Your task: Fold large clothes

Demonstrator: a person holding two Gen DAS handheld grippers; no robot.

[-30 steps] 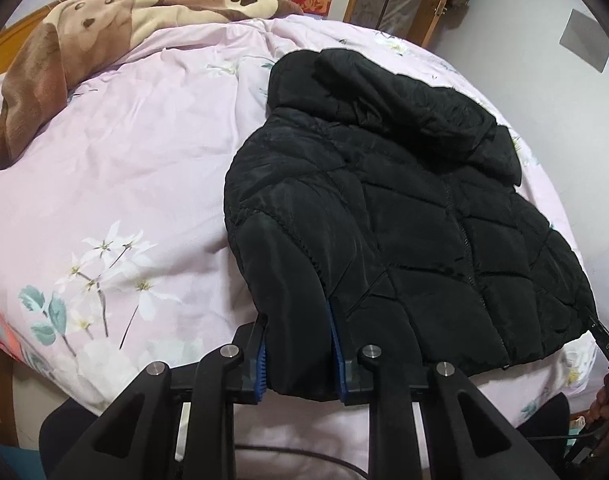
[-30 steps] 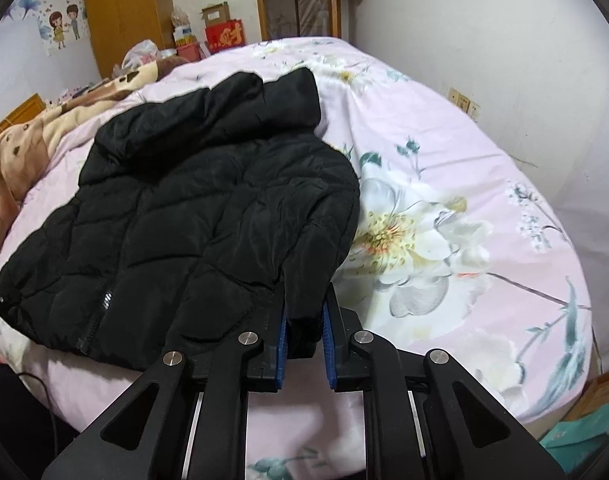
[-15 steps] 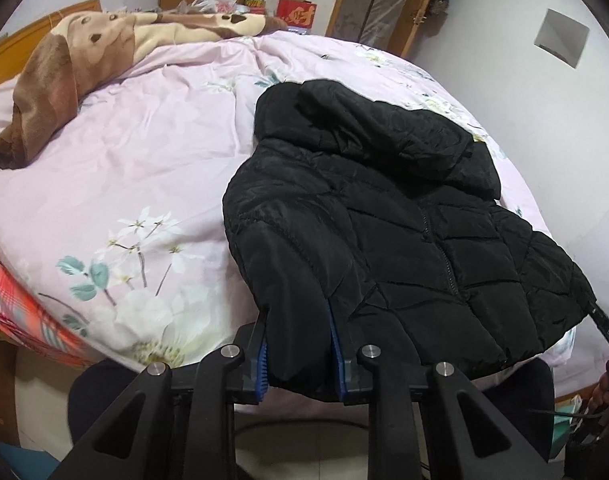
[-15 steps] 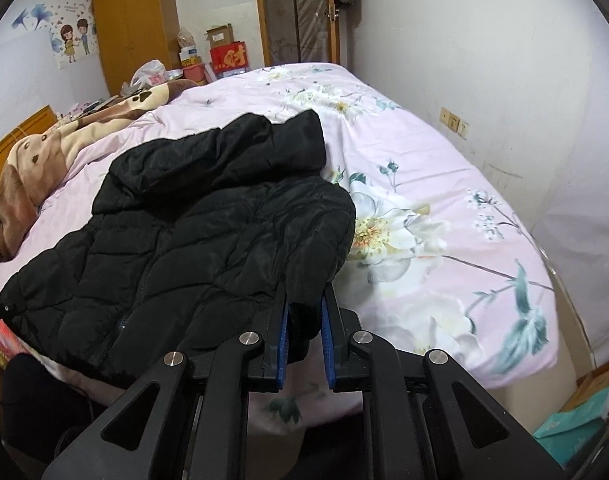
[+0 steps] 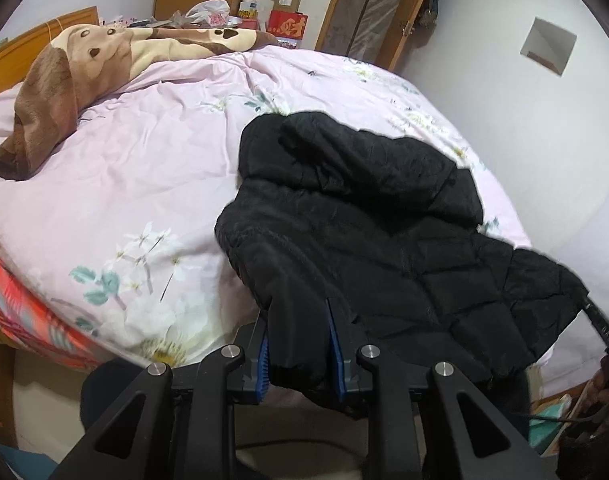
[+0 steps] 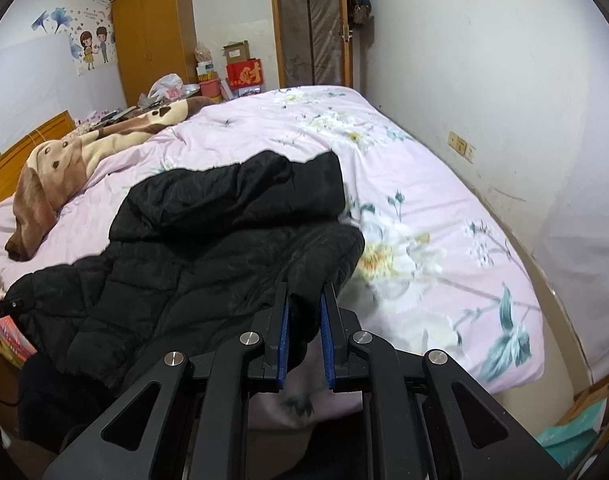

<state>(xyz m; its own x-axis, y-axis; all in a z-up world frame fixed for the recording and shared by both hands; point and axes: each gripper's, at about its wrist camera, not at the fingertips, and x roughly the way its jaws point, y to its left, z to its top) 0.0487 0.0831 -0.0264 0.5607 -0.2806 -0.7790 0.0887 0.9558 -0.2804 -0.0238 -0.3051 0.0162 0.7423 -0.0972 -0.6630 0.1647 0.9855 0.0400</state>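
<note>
Black puffer jacket (image 5: 368, 240) at frame centre, partly draped on the pink floral bed (image 5: 124, 168). Left tongs (image 5: 298, 350) and right tongs (image 6: 306, 336) clamped on its lower corners. Probably light, bulky, soft and slippery; best gripped deep at hem corners, not thin shell.

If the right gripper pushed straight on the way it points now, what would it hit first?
Most likely the black jacket itself: the right gripper is already shut on its near edge, and the bunched body and hood lie right ahead on the pink floral duvet. Depth is hard to judge.
</note>
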